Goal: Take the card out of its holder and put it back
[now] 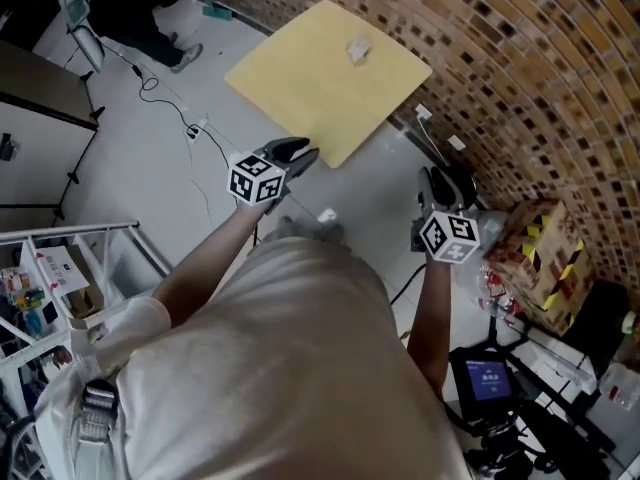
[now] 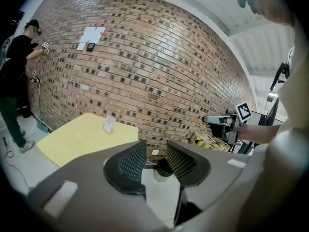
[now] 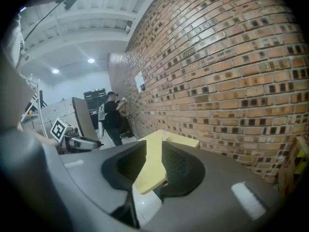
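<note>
Left arm: bare forearm stretched forward from the body; the left gripper (image 1: 300, 152) hangs over the floor (image 1: 150, 158), tipped slightly down, just short of the table (image 1: 300, 88).
Left fingers: the fingers (image 2: 129, 164) stand spread, with nothing between them.
Right arm: bent at the elbow; the right gripper (image 1: 441, 182) is held near the brick wall (image 1: 540, 78), tilted a little downward.
Right fingers: the fingers (image 3: 179, 164) stand spread and empty; the table edge shows through the gap.
Card holder: the card holder (image 1: 358, 48) is small, clear and upright on the far part of the yellow table, well apart from the 2 grippers.
Card: the card (image 2: 109, 124) is pale and stands in the holder; too small for detail.
</note>
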The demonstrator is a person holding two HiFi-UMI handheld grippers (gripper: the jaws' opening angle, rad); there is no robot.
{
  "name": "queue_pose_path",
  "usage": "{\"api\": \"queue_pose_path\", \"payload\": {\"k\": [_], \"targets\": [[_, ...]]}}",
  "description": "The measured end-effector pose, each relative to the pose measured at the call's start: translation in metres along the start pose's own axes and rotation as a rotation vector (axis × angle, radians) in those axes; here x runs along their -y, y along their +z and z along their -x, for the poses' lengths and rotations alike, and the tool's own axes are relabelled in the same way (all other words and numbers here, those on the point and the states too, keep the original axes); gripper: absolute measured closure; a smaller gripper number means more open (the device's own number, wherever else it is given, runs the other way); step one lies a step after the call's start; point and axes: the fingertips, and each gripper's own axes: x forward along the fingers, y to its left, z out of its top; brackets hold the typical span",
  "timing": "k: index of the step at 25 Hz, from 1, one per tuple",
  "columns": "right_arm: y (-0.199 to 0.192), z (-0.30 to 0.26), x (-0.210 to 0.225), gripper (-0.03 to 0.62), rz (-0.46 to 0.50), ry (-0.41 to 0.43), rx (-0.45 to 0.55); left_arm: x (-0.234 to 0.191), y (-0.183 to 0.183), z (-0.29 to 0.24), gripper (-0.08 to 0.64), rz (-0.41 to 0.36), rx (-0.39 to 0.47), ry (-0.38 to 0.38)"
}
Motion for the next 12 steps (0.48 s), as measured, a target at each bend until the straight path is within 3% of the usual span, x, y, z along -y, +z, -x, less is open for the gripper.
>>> {"api": "queue_pose_path", "payload": {"k": [12], "targets": [[0.002,0.007,0.019,0.491,0.019,-0.022,-0.016,0.008,0.018,-0.036,0.408,-0.026,-0.008,-0.031]]}}
